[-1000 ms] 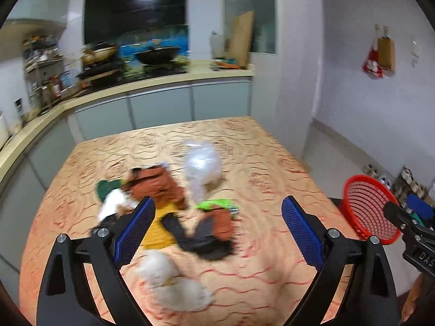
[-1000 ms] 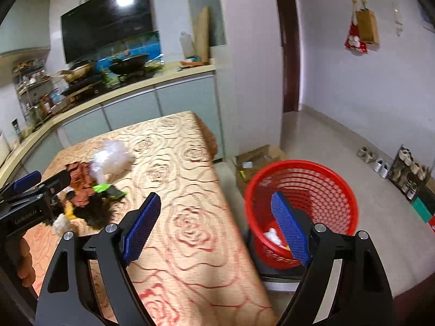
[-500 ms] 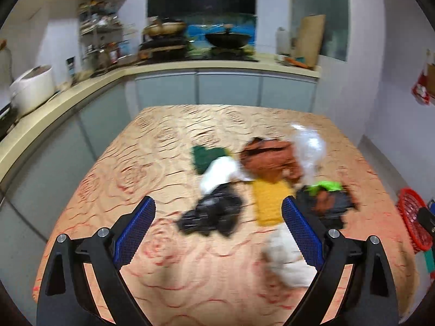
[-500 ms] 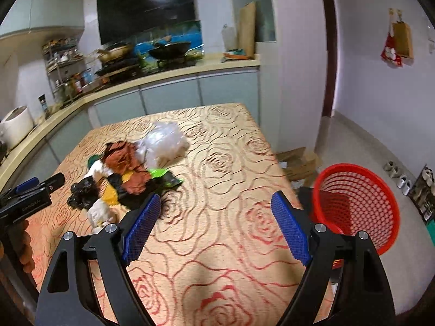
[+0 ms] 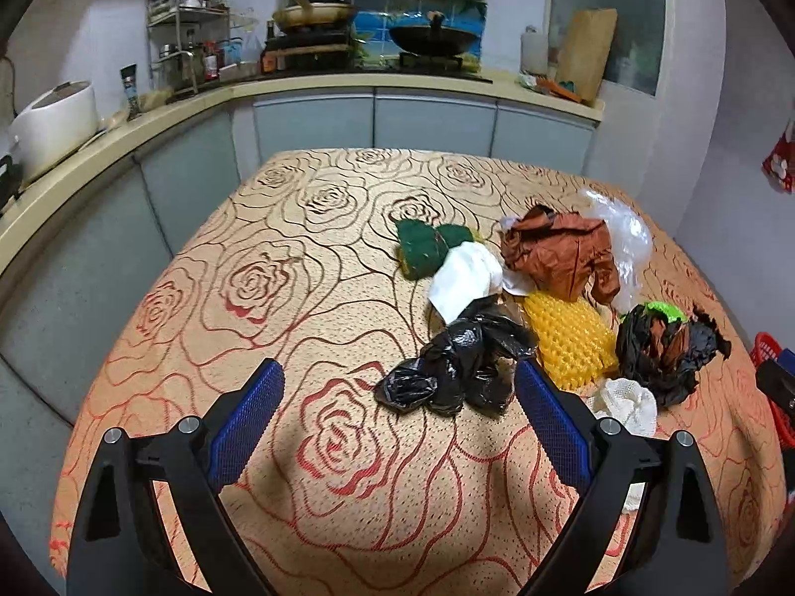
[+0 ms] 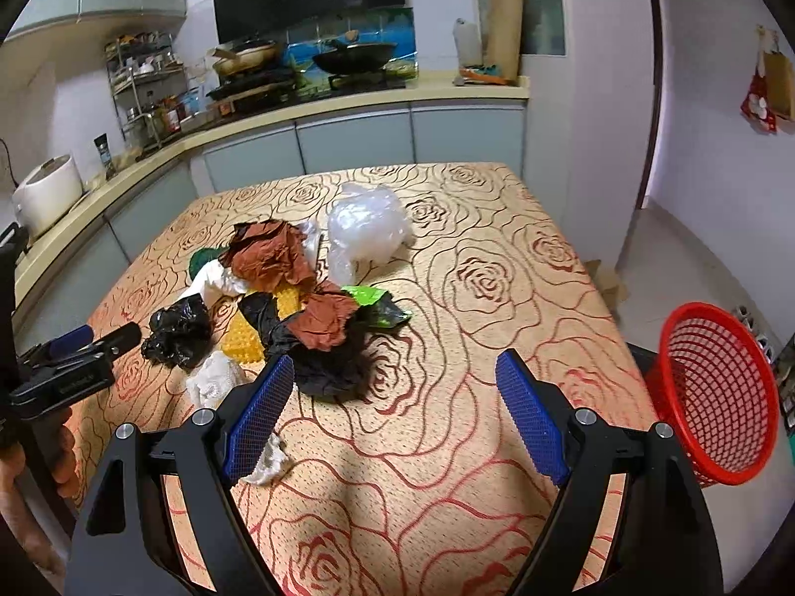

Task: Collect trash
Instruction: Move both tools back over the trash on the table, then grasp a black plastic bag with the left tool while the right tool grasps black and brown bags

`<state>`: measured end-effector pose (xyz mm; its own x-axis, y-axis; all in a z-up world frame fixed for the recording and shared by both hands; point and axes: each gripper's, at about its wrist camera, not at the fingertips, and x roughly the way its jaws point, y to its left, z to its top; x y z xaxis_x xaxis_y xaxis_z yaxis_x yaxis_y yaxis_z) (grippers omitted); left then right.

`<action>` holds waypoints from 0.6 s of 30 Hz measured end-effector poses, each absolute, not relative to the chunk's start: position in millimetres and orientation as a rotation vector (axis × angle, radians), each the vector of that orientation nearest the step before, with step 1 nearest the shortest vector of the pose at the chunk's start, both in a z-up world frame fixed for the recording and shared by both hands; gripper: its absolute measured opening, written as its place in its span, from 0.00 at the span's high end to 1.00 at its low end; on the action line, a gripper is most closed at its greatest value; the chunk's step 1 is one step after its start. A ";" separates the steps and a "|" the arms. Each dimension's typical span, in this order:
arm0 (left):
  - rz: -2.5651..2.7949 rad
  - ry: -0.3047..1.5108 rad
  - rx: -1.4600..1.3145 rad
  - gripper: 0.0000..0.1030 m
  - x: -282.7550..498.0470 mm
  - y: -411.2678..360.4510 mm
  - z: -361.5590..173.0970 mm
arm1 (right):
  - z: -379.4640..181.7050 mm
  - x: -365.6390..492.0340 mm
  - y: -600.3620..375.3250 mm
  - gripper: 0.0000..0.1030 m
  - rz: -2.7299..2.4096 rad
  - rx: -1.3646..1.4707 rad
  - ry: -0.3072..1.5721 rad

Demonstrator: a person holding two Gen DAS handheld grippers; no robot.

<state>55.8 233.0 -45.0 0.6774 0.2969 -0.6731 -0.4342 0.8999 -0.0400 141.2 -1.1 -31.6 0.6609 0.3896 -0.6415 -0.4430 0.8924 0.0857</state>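
A heap of trash lies on the rose-patterned table (image 5: pixel 298 298): a crumpled black bag (image 5: pixel 454 367), a yellow foam net (image 5: pixel 571 333), brown paper (image 5: pixel 561 251), a clear plastic bag (image 6: pixel 367 223), white tissue (image 5: pixel 464 275), a green scrap (image 5: pixel 422 243) and a white mesh wad (image 6: pixel 213 382). My left gripper (image 5: pixel 397 422) hangs open just short of the black bag, nothing between its blue pads. My right gripper (image 6: pixel 395 409) is open too, over bare cloth in front of a second black-and-brown wad (image 6: pixel 323 342). The red mesh basket (image 6: pixel 715 392) stands off the table's right edge.
A kitchen counter (image 5: pixel 149 104) with a rice cooker (image 5: pixel 52 124), a spice rack and pans on a stove wraps the far and left sides. A cardboard box (image 6: pixel 603 280) lies on the floor by the table. A hand (image 6: pixel 59 452) holds the left gripper's handle.
Both views have swung left from the basket side toward the trash heap and come nearer the table. The black bag now sits just ahead of the left gripper. Both grippers stayed open.
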 end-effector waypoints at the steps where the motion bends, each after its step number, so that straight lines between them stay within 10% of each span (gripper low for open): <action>1: 0.406 0.721 -0.204 0.12 58.2 233.1 -46.4 | -32.8 143.3 0.6 0.21 0.473 -0.082 0.711; 11: 0.348 0.775 -0.178 0.14 90.5 228.9 -57.1 | -47.3 155.8 12.8 0.21 0.497 -0.097 0.756; 18: 0.313 0.839 -0.181 0.54 109.0 231.0 -68.9 | -56.2 162.0 22.0 0.21 0.519 -0.102 0.782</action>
<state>109.0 231.0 -68.9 0.6263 0.2003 -0.7534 -0.3421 0.9390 -0.0348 162.0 22.0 -56.2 0.5914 0.4086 -0.6952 -0.4823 0.8702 0.1011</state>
